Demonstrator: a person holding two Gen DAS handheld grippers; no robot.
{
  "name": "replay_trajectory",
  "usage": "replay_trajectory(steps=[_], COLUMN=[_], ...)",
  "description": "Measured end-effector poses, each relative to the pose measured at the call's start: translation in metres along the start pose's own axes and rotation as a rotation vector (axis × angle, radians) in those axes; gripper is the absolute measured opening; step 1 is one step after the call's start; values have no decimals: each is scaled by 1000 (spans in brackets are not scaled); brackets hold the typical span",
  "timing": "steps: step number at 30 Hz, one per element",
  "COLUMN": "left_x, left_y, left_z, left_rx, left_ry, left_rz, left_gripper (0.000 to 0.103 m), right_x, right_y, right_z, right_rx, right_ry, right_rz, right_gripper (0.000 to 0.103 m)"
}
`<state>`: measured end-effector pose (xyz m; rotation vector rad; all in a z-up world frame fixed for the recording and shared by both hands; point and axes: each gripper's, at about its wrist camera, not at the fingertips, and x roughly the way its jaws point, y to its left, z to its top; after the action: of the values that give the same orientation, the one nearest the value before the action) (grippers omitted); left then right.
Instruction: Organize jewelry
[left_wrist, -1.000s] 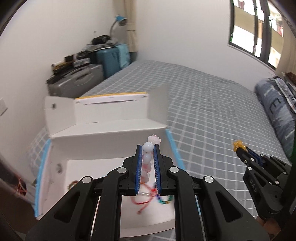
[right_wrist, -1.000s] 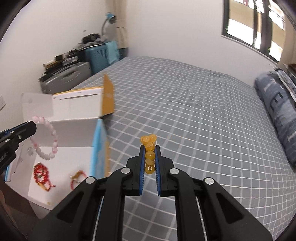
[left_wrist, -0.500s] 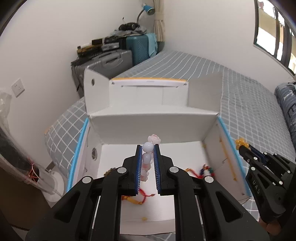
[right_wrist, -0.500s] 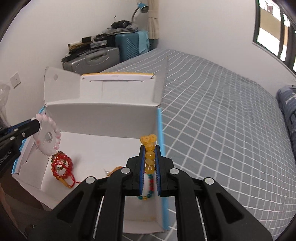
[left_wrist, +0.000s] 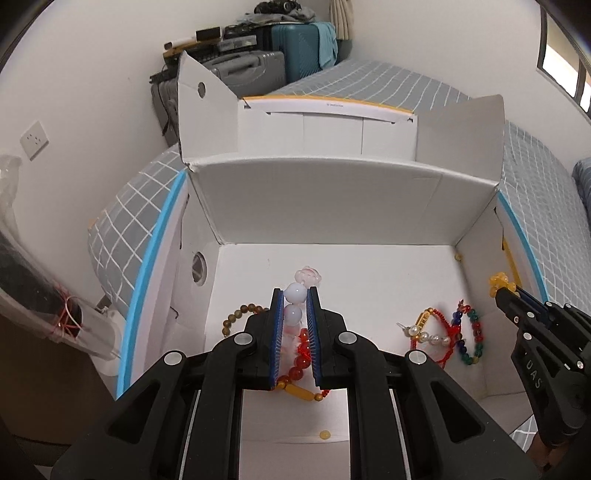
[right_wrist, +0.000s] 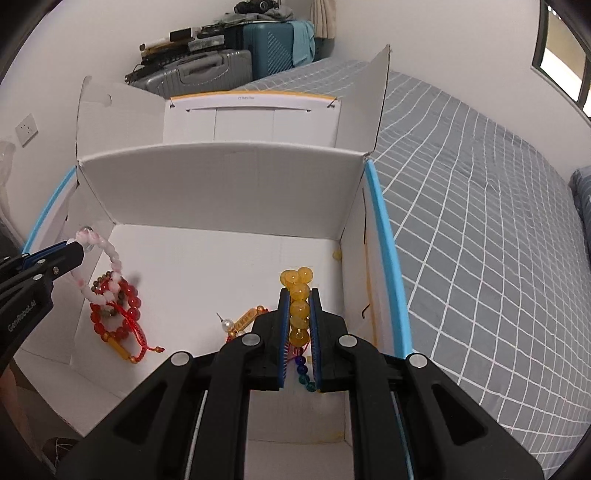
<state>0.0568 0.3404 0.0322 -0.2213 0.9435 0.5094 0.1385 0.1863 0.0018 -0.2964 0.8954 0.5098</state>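
Pinching a pink bracelet (left_wrist: 295, 302) at frame centre, the left gripper (left_wrist: 295, 314) hangs over the white box (left_wrist: 332, 199); the right gripper (right_wrist: 299, 314) likewise clamps a yellow bracelet (right_wrist: 298, 295) at centre of its view, near the box's right wall; on the box floor lie a red bracelet (right_wrist: 118, 314) at left and a multicoloured one (left_wrist: 469, 332) at right; the box sits on a checked bed (right_wrist: 480, 221).
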Motion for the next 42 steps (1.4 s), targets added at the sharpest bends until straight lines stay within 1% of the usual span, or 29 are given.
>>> replay_trajectory(steps=[4,7,8,9,10,11,12,13,14,15,16,17,18,19,21,25,27,30,34,37,42], left_x=[2,4,5,4,3,2,-1,-5,-8,-12,-16,-20,-24,-28,-34,-53,-67,-84,-101,-109,-112], left_y=[2,3,5,5,6,6,6,5,5,5,5,5,4,4,5,10,13,15,18,20,24], left_z=[-1,-1,-1,-1,-1,-1,-1,0,0,0,-1,-1,-2,-3,-3,-7,-12,-20,-33,-49,-77], left_rx=[-4,-12,-14,-17,-24,-26,-26,-25,-24,-23,-22,-20,-13,-10,-17,-33,-37,-39,-39,-22,1], left_ry=[2,7,13,14,12,8,0,-11,-19,-28,-37,-48,-63,-73,-85,-128,-155,-189,-214,-218,-212], left_rz=[-6,-4,-4,-3,3,8,11,13,14,13,11,10,10,10,8,-10,-20,-33,-54,-64,-67], left_gripper=[14,14,17,25,31,41,48,51,57,63,66,72,76,79,84,91,93,97,97,97,97], right_x=[5,4,3,2,1,0,-2,-5,-10,-15,-19,-25,-32,-39,-53,-76,-89,-103,-116,-123,-125], right_y=[0,1,2,3,4,4,5,4,3,3,4,4,4,5,4,6,6,7,8,8,9], right_z=[-1,-1,-1,-1,-1,-1,-2,-2,-2,-2,0,0,0,-1,-3,-10,-17,-26,-40,-50,-70], right_rx=[2,1,-1,-6,-10,-12,-11,-5,1,4,4,4,7,10,22,22,25,16,24,40,46], right_ry=[15,11,9,7,5,3,-1,-13,-29,-43,-52,-65,-81,-95,-126,-161,-187,-200,-222,-232,-212], right_rz=[1,10,11,12,13,15,17,22,24,22,21,21,24,26,29,23,17,16,15,15,18], right_gripper=[10,10,10,10,16,21,35,45,49,54,61,65,73,79,85,93,94,95,95,95,95])
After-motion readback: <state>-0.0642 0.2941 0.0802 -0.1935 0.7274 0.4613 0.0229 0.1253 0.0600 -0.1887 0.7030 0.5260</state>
